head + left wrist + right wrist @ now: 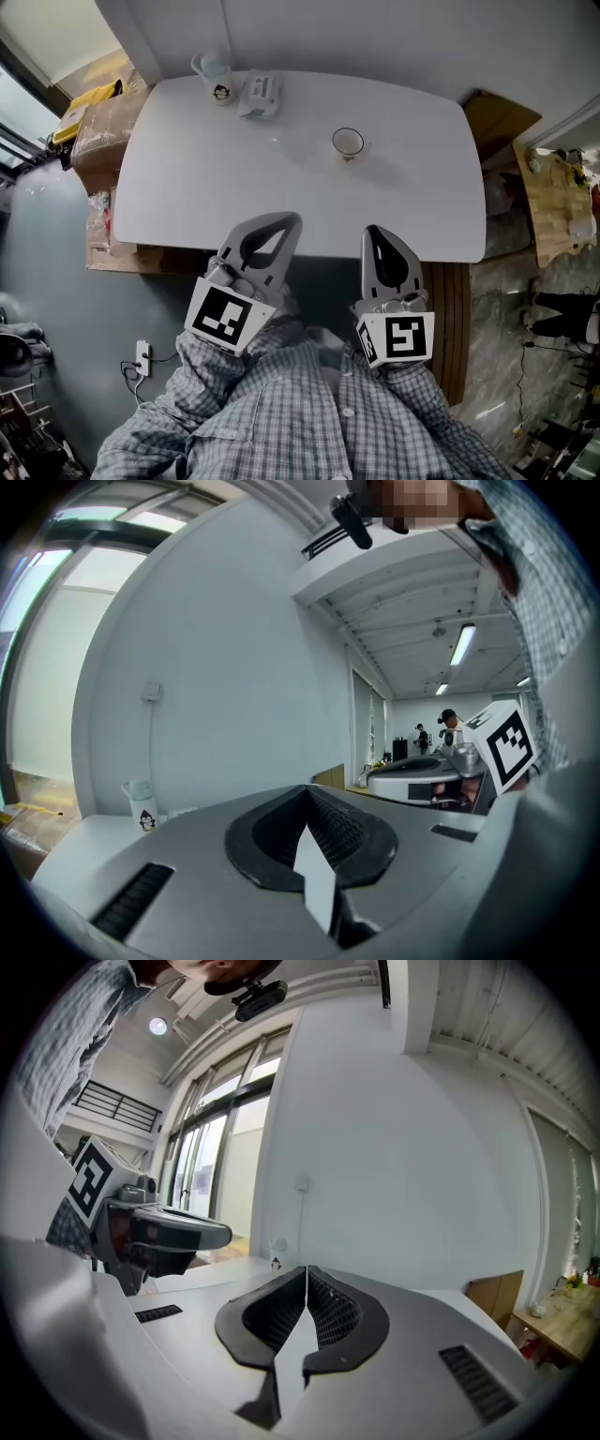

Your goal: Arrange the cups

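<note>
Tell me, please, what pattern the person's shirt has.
The shirt is a grey-and-white check, clearest in the head view.

Your head view was bright, sharp and evenly lit. Soft light fell on the white rounded desk (187,187), and the small pale round cup (348,142) cast only a faint shadow. Both gripper views were strongly fisheye, with black corners and straight lines bowed near the edges. In your left gripper view the long ceiling strip light (462,644) glared, and in your right gripper view the tall bright windows (202,1180) were slightly washed out.
</note>
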Action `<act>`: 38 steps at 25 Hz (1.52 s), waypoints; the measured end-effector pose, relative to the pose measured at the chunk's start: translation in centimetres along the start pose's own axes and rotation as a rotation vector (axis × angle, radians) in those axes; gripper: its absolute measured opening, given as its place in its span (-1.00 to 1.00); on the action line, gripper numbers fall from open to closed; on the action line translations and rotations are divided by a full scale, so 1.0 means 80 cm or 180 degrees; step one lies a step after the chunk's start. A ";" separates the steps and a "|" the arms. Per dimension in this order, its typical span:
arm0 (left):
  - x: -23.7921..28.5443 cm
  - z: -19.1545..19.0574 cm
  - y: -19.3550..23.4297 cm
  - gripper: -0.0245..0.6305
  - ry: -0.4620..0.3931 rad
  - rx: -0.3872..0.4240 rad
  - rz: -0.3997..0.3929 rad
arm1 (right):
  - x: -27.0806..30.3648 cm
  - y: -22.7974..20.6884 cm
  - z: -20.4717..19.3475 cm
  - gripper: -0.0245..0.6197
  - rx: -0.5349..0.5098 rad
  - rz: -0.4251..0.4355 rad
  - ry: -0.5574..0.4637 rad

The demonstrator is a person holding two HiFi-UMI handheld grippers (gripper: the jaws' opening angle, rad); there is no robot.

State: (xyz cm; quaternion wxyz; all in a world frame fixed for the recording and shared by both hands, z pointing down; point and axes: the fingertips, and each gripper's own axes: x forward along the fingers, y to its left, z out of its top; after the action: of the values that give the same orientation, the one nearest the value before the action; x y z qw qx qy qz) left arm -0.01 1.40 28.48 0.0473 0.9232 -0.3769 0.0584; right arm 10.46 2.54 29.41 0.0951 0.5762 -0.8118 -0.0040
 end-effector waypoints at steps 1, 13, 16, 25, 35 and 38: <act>0.004 0.001 0.009 -0.89 -0.0009 0.0000 -0.0025 | 0.008 0.000 0.002 -0.85 -0.0005 -0.0027 0.0002; 0.034 -0.005 0.090 -0.89 -0.0043 -0.0020 -0.0241 | 0.067 0.003 0.008 -0.85 -0.0095 -0.0328 0.0119; 0.034 -0.014 0.103 -0.89 -0.0027 -0.0036 -0.0244 | 0.072 0.003 0.002 -0.85 -0.0112 -0.0388 0.0173; 0.040 -0.030 0.131 -0.89 0.0012 -0.0036 -0.0168 | 0.088 -0.011 -0.008 -0.85 -0.0239 -0.0466 0.0290; 0.068 -0.052 0.161 -0.89 0.0205 -0.0088 -0.0088 | 0.133 -0.052 -0.016 -0.85 -0.0353 -0.0393 0.0369; 0.082 -0.064 0.172 -0.89 0.0290 -0.0097 -0.0051 | 0.147 -0.069 -0.028 -0.85 -0.0324 -0.0359 0.0432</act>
State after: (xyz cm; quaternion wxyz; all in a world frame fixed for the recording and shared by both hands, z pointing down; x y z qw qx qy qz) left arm -5.34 -12.23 35.11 0.0790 0.9217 -0.3678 0.0943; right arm 12.25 -10.06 32.76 0.1786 0.6143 -0.7685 -0.0117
